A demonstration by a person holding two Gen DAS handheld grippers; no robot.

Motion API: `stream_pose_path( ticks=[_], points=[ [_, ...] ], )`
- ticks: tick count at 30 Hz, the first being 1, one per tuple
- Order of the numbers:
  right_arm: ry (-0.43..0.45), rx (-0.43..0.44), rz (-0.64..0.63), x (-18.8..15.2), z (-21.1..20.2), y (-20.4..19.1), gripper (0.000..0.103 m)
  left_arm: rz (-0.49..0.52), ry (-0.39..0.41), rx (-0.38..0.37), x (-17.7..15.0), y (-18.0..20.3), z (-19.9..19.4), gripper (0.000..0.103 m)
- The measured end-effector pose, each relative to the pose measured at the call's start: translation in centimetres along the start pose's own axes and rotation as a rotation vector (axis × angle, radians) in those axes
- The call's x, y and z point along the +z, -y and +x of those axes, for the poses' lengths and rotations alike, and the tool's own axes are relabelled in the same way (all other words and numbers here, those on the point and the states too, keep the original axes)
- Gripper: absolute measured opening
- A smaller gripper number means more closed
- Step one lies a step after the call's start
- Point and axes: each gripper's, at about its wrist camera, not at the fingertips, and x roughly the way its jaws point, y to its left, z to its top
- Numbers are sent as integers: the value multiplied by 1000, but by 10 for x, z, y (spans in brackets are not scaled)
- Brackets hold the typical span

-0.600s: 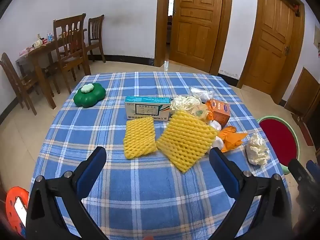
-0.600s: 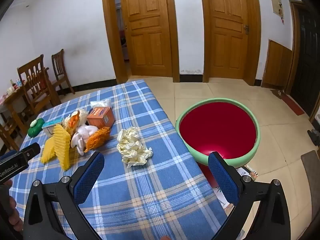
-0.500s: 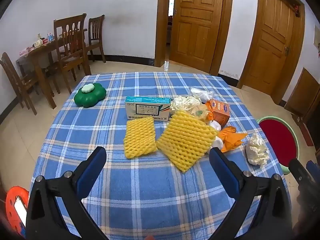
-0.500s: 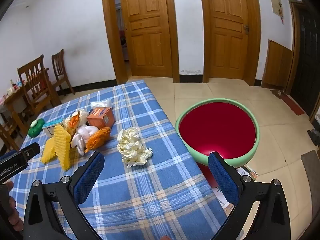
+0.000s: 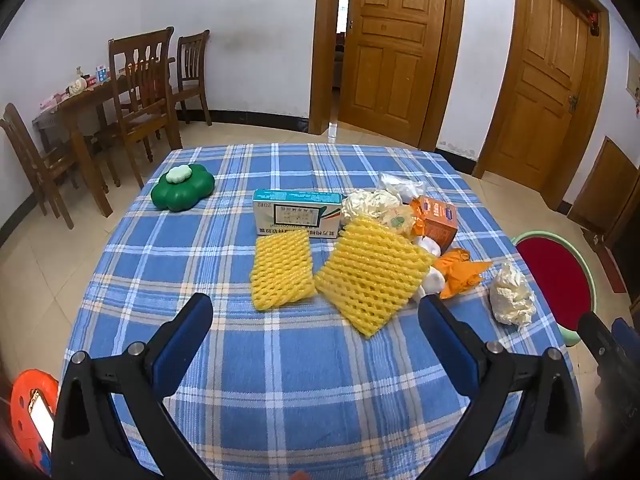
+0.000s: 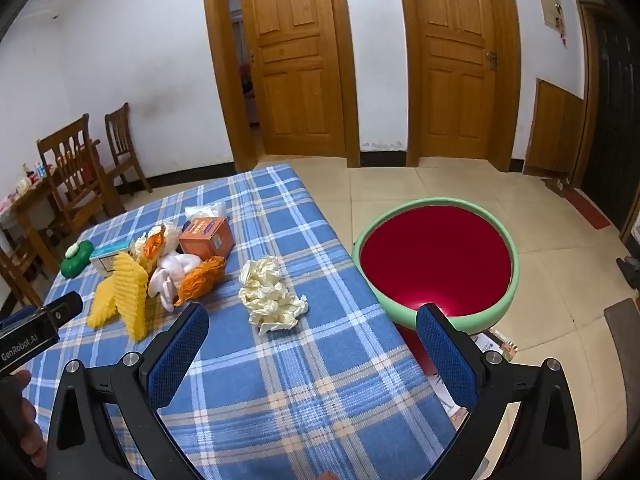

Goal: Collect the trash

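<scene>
Trash lies on a blue plaid tablecloth (image 5: 280, 368): two yellow foam nets (image 5: 282, 274) (image 5: 370, 274), a teal-and-white box (image 5: 298, 218), an orange carton (image 5: 438, 220), an orange wrapper (image 5: 460, 270), white wads and a crumpled cream paper (image 5: 512, 300) (image 6: 270, 294). A red basin with a green rim (image 6: 436, 262) stands on the floor right of the table. My left gripper (image 5: 316, 320) is open and empty, just short of the nets. My right gripper (image 6: 312, 330) is open and empty, near the crumpled paper.
A green flower-shaped container (image 5: 182, 186) sits at the table's far left. Wooden chairs and a side table (image 5: 120, 92) stand by the left wall. Wooden doors (image 6: 300, 64) are behind. An orange object (image 5: 30, 412) is low at the left.
</scene>
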Motion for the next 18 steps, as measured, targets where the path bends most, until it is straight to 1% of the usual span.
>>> stream_pose_path(
  ticks=[2, 3, 6, 11, 13, 18],
  points=[
    [-2, 2, -1, 1, 1, -3, 103, 0, 3, 3, -7, 3, 3, 101],
    [9, 5, -2, -4, -5, -2, 103, -1, 3, 4, -6, 3, 2, 101],
    [13, 8, -6, -2, -7, -3, 103, -4, 5, 6, -6, 3, -1, 101],
    [9, 7, 3, -2, -4, 2, 103, -3, 1, 10, -6, 6, -4, 101],
    [7, 5, 5, -3, -3, 2, 103, -4, 2, 4, -8, 2, 3, 101],
    [0, 5, 10, -2, -1, 4, 103, -2, 1, 6, -9, 2, 3, 101]
  ],
)
